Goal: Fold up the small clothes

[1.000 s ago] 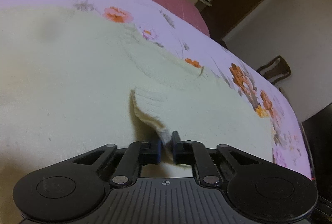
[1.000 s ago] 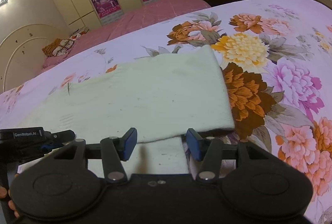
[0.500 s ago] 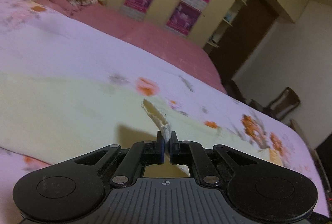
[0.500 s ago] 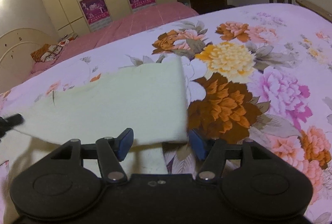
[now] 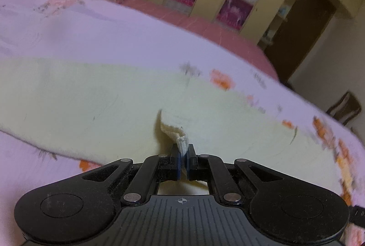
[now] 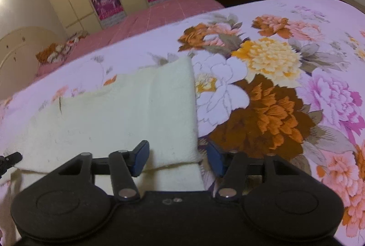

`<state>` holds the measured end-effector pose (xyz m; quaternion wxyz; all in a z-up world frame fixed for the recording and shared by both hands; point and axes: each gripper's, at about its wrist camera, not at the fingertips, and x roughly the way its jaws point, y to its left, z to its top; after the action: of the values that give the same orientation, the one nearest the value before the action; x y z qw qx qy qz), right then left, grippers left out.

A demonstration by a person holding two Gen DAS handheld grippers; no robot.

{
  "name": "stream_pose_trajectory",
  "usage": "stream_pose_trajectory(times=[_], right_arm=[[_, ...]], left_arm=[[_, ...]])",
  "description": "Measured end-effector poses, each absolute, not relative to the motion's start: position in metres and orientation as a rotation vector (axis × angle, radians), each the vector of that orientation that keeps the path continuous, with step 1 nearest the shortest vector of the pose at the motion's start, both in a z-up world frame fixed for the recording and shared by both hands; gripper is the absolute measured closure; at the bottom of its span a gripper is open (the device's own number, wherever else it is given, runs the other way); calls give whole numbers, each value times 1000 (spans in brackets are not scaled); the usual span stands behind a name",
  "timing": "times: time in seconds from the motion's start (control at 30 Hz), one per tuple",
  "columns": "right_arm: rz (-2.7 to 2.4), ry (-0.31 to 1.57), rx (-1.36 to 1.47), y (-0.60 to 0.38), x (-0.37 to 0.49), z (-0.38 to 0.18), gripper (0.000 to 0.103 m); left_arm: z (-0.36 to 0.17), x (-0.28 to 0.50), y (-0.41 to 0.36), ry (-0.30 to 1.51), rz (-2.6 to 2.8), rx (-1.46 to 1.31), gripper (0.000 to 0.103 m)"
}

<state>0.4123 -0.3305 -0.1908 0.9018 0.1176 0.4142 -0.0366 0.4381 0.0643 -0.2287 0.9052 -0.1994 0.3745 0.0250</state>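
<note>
- The cream knit garment (image 6: 127, 113) lies flat on the floral bedspread (image 6: 296, 77), its long axis running leftward across the bed from the right gripper (image 6: 176, 158).
- Our left gripper (image 5: 183, 160) is pressed together on a ribbed cuff or corner of the garment (image 5: 175, 129), lifted off the layer beneath.
- Our right gripper is spread, its blue pads either side of the garment's near right corner (image 6: 182, 150) without pressing it; that corner sits just ahead, so the right hand is the nearer one for it.
- Since a second ago, the right jaws have just been closing around that corner, and the garment's right edge has drawn leftward, uncovering more of the brown flower (image 6: 262, 118).
- In the left view the pinched cuff has been carried across; blur makes the landing spot hard to judge.
</note>
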Motion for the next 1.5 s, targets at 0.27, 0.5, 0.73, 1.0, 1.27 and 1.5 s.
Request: stream_pose_trajectory(times=[0.27, 0.5, 0.73, 1.0, 1.27, 1.5], right_arm=[[-103, 896, 154, -320, 418, -190, 59], [-96, 876, 94, -317, 418, -181, 58], [-70, 823, 26, -308, 421, -167, 56], [-41, 807, -23, -298, 431, -164, 54], [-23, 840, -64, -292, 443, -178, 54], [-17, 858, -75, -290, 443, -185, 54]], left_arm=[[-211, 419, 60, 752, 107, -305, 19], [-190, 408, 59, 703, 92, -268, 18], [-182, 419, 27, 691, 25, -269, 18], [-201, 441, 2, 748, 35, -239, 18], [-219, 444, -3, 769, 59, -169, 18], [-214, 442, 0, 775, 64, -193, 18]])
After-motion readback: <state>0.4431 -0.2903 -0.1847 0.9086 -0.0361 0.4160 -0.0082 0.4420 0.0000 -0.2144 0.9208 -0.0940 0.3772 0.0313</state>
